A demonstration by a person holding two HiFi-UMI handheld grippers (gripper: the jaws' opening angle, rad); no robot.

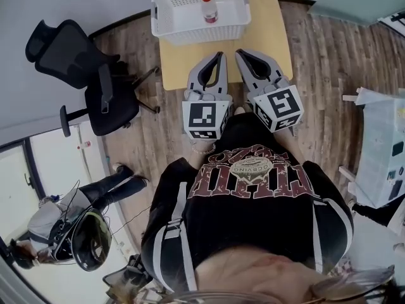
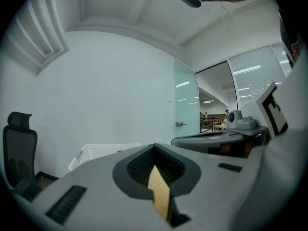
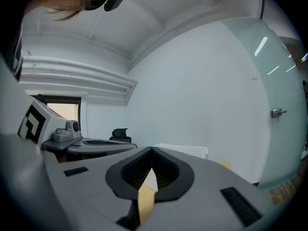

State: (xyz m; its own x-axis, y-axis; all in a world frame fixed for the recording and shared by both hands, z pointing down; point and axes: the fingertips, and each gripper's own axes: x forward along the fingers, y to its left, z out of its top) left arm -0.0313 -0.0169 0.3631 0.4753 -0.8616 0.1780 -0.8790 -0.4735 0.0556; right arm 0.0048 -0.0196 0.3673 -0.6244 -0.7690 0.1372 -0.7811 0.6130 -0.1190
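Head view: two claws, both held out side by side just on the person's side of the white perforated plastic basket (image 1: 202, 34). Left claw (image 1: 221, 55) is clenched, tips meeting, nothing in it. Right claw (image 1: 240, 52) is the same, clenched and empty. Both hang over the near edge of one light wooden table (image 1: 187, 63) and neither touches the basket. One basket, at the table's far end. Inside it stands one small clear bottle with a red cap (image 1: 208, 9), upright, toward the basket's right side. One black office chair (image 1: 95, 84) is on the wood floor, well left of the basket. A second person (image 1: 69, 223) is far from the basket, at lower left.

Left gripper view: left claw (image 2: 155, 146) closed, ribbed pads together, only a sliver of table colour showing through the slit. The basket (image 2: 98, 152) is just beyond the tips, to their left. The chair (image 2: 17, 148) is further left of the basket. The other claw's body lies right of the basket.

Right gripper view: right claw (image 3: 152, 149) shut tight, gripping nothing. The basket (image 3: 186, 150) peeks over the jaws, slightly right. The chair (image 3: 119, 133) is left of the basket, and a table corner (image 3: 224, 165) just right of it.
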